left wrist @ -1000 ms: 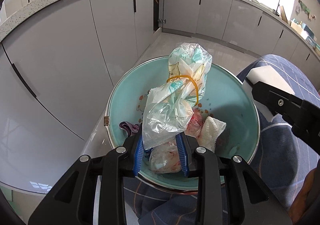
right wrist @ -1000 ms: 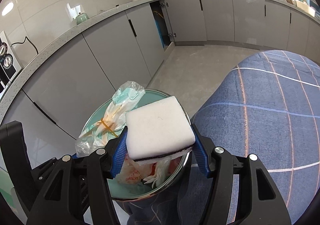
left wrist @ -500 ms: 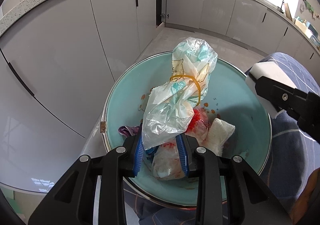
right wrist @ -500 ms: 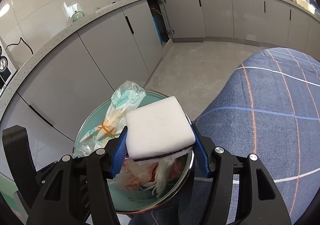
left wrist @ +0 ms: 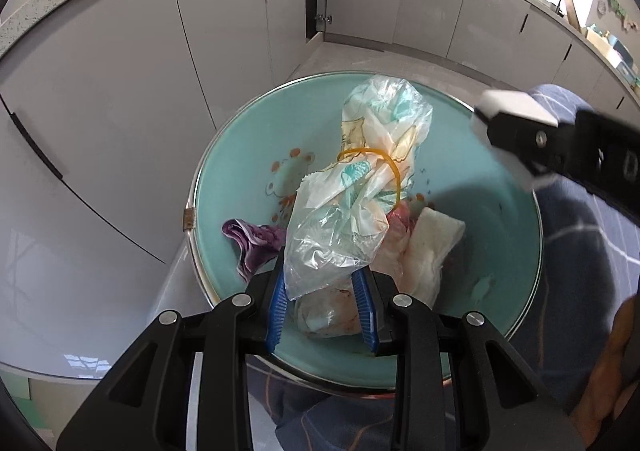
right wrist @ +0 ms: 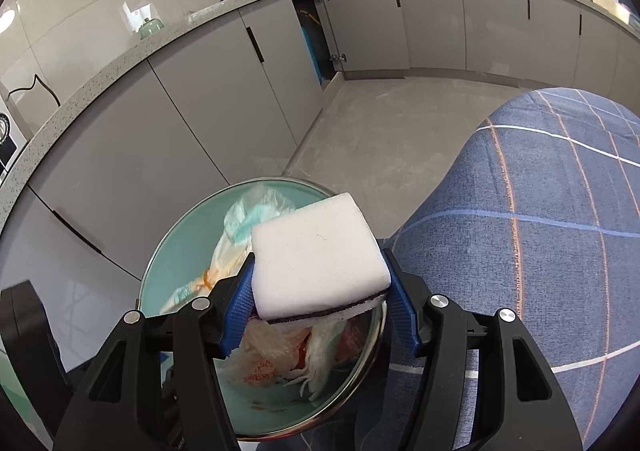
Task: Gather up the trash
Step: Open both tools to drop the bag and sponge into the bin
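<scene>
My left gripper (left wrist: 323, 305) is shut on a clear printed plastic bag (left wrist: 360, 187) tied with a yellow rubber band, held over a teal basin (left wrist: 240, 211). The basin holds a purple wrapper (left wrist: 252, 243), a white tissue (left wrist: 434, 247) and reddish plastic scraps. My right gripper (right wrist: 320, 307) is shut on a white sponge (right wrist: 316, 247) with a dark underside, above the basin's (right wrist: 176, 263) right rim. The right gripper with the sponge also shows in the left wrist view (left wrist: 516, 127).
Grey kitchen cabinets (right wrist: 224, 99) run along the left and back, one door ajar (right wrist: 312, 39). A blue checked cloth (right wrist: 540, 231) covers the surface to the right of the basin. Grey floor lies beyond.
Both grippers have come lower and closer over the basin, which looks larger. The right gripper with the sponge has moved further over the basin's rim. Both grips are unchanged.
</scene>
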Tool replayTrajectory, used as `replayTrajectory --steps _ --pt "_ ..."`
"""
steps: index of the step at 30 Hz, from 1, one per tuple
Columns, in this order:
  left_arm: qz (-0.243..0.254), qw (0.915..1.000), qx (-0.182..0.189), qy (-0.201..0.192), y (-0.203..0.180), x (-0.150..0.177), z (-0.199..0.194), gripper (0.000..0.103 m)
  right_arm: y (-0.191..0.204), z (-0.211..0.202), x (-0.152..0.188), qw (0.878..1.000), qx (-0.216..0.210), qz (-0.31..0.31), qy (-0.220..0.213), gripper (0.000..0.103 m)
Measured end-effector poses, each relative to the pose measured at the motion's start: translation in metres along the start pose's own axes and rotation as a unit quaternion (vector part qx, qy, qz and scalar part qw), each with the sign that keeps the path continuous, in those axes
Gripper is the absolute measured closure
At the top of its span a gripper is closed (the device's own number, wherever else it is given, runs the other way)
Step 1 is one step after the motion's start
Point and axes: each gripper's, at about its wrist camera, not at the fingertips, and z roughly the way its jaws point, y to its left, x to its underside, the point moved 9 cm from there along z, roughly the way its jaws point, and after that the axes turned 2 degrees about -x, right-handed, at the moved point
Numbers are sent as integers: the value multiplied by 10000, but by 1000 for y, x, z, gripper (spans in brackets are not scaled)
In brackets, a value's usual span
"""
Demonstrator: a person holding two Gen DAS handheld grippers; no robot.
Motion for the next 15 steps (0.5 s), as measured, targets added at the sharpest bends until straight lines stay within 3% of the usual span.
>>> replayTrajectory --steps 10,11,13,15 --pt "-147 9997 -208 45 7 -18 9 68 6 5 4 9999 -95 -85 31 42" --pt "-215 9995 -248 34 10 -20 9 65 6 7 4 9999 -118 -85 50 41" --pt "-325 9990 -291 -55 15 -22 5 48 5 12 6 9997 -206 -24 99 36" --pt "-335 9987 -365 -147 19 -25 1 43 2 14 7 9995 -287 90 135 35"
